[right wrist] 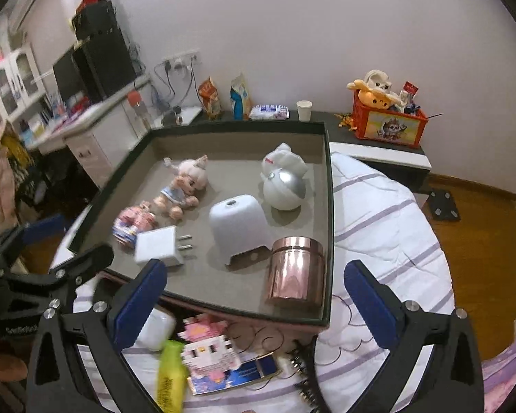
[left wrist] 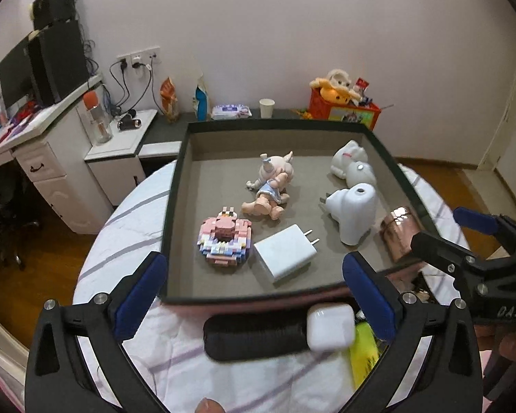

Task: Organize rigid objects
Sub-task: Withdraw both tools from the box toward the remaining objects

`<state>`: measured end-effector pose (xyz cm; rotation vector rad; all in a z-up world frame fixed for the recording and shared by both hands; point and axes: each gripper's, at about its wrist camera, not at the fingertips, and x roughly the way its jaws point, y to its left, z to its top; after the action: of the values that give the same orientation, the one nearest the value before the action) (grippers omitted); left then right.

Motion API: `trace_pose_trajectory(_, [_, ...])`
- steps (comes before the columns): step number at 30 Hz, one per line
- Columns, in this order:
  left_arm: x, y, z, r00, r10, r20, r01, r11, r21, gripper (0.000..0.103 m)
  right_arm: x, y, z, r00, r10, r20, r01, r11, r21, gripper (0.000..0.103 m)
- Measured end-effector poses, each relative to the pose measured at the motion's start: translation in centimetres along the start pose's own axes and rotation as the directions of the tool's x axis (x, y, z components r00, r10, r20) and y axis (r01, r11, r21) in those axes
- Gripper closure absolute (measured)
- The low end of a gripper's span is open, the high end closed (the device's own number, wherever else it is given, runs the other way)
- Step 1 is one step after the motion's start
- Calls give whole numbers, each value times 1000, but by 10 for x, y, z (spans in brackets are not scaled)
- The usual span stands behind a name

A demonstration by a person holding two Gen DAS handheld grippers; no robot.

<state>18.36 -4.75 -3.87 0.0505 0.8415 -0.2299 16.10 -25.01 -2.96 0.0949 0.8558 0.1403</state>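
— So why do both tools hang wide with nothing between the pads?
— Seemingly between picks. The left gripper (left wrist: 254,296) and right gripper (right wrist: 254,296) hover at the near rim of the shallow black tray with grey lining (left wrist: 175,186).
— And the goods?
— Sorted inside: the white wall charger (left wrist: 285,258), the rose-gold metal canister (right wrist: 297,268), the pink brick figure (left wrist: 223,241). The white earbud case (left wrist: 330,327) and yellow marker (right wrist: 170,375) wait outside on the bedsheet (right wrist: 388,227).
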Motion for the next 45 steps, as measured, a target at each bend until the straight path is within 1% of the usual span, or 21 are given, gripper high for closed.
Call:
trace_pose_trajectory(3, [-22,4,-5,1000,1,22,0,1000,-11,0,-13,5,-4,999,31,23,-31,999,14,0])
trace_pose_trajectory(6, [-45,6,-12,999,-2,44,3,1000,-17,0,-28,13,-8,998,39,51,-40,999,18,0])
trace_pose_trajectory(9, [-68,6,-19,997,13,72,-12,1000,-22,0,-46,21,-12,995,48,83,-50,998,23,0])
trace_pose_trajectory(13, [-100,6,-30,994,35,102,-32,999,-30,0,-72,34,-21,992,37,119,-40,999,18,0])
trace_pose_trajectory(15, [-116,8,-38,992,26,124,-21,999,-39,0,-85,40,-27,991,35,133,-37,999,9,0])
trace_pose_trajectory(20, [-144,17,-61,990,10,142,2,997,-82,0,-121,54,-47,983,22,183,-17,999,-29,0])
trace_pose_trajectory(24, [-154,23,-86,993,-23,114,37,992,-121,0,-146,51,-71,978,7,208,-4,1000,-14,0])
trace_pose_trajectory(27, [-163,23,-105,994,-29,103,42,991,-129,0,-156,48,-90,980,-5,197,6,1000,-6,0])
trace_pose_trajectory(31, [-173,23,-123,993,-44,112,61,987,-147,0,-159,47,-110,986,-12,169,13,1000,-3,0])
trace_pose_trajectory(36, [-176,19,-131,994,-48,102,62,988,-142,0,-156,45,-123,990,-14,138,14,1000,0,0])
trace_pose_trajectory(45, [-176,14,-137,994,-62,93,74,987,-141,0,-161,41,-129,989,-7,144,5,1000,10,0])
